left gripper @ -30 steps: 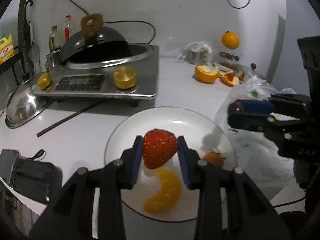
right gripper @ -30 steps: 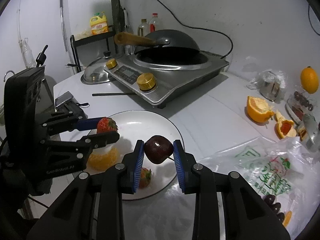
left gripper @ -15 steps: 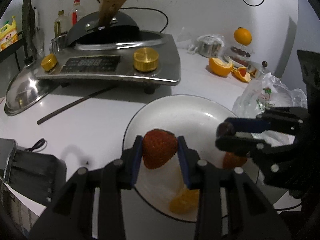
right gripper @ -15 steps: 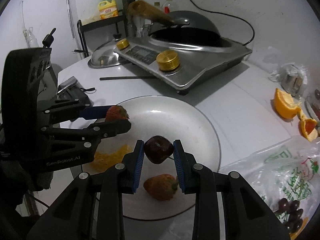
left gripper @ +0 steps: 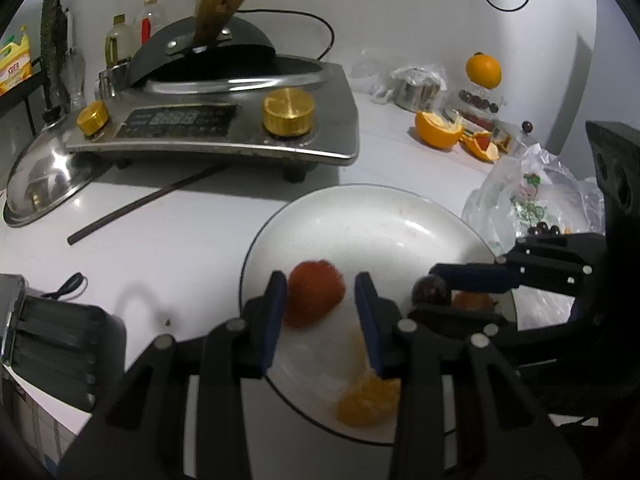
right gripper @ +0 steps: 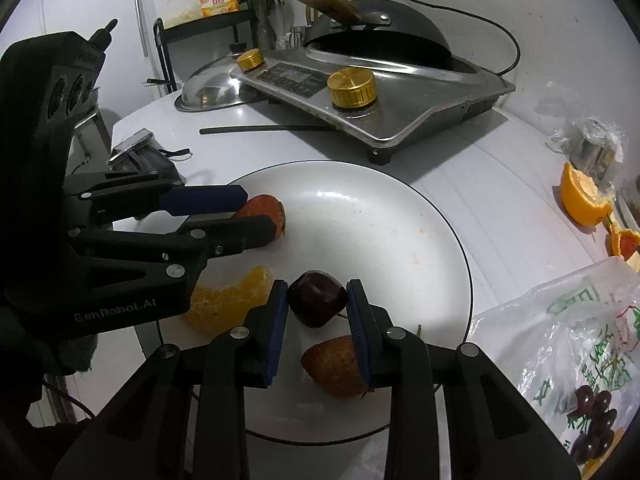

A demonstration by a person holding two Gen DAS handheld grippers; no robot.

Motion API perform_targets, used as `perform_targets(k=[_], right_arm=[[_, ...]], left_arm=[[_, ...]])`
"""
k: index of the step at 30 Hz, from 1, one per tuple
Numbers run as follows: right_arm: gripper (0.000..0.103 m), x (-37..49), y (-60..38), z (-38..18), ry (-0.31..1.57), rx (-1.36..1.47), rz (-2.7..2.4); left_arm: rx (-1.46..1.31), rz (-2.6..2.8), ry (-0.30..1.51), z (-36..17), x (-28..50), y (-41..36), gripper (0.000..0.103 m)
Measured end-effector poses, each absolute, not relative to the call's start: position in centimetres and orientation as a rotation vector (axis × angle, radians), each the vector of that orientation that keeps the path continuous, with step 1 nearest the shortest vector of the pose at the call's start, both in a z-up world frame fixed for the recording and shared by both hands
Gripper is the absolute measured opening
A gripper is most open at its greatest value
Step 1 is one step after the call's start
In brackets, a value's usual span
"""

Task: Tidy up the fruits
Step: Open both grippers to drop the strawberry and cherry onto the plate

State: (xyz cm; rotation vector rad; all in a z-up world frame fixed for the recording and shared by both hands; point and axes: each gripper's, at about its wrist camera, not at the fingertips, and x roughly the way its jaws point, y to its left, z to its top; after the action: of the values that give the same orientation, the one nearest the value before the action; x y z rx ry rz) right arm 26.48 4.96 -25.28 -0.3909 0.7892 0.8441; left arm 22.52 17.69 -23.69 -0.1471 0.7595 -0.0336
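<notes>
A white plate (left gripper: 372,216) (right gripper: 384,216) lies on the white table. My left gripper (left gripper: 320,300) (right gripper: 240,216) is over the plate's left part. Its jaws stand wider than the red strawberry (left gripper: 314,298) (right gripper: 264,216) between them, with a gap on the right side. My right gripper (right gripper: 318,300) (left gripper: 430,292) is shut on a dark cherry (right gripper: 317,299) (left gripper: 430,291) just above the plate. An orange segment (right gripper: 228,304) (left gripper: 368,400) and a second strawberry (right gripper: 334,366) (left gripper: 474,300) lie on the plate.
An induction cooker (left gripper: 224,120) with a wok (right gripper: 380,36) stands behind the plate. A chopstick (left gripper: 144,204) and a steel lid (left gripper: 40,176) lie at left. A plastic bag (right gripper: 580,344) with cherries is at right, orange pieces (left gripper: 440,132) and a whole orange (left gripper: 483,70) beyond.
Both grippers have come down closer to the plate. My left gripper's jaws have opened and the strawberry sits loose between them. The right gripper still holds the cherry.
</notes>
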Motion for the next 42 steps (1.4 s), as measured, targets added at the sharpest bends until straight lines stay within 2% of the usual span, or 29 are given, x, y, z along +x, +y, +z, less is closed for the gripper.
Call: perform_targets(k=[2,5,8,42], right_arm=[[0.031,26.3,4.9,-25.1,0.781,-0.397,0.832],[0.036,26.2,4.7,-24.9,0.773,-0.397,0.822],[0.039,26.1,4.3,-24.3,0.759,-0.387,0.813],[0.039,21.7,-6.8,-19.6,0.621,-0.280,0.696]], left_arm=[[-0.147,-0.032,0.751,-23.5,22.3,17.6,0.041],[-0.149,-0.028,0.743,-23.2,21.9,17.6,0.052],[-0.155,-0.024,0.731,-22.8,21.5,17.7,0.052],[-0.066,-0.082,0.655,-18.2,18.1,8.8,0.053]])
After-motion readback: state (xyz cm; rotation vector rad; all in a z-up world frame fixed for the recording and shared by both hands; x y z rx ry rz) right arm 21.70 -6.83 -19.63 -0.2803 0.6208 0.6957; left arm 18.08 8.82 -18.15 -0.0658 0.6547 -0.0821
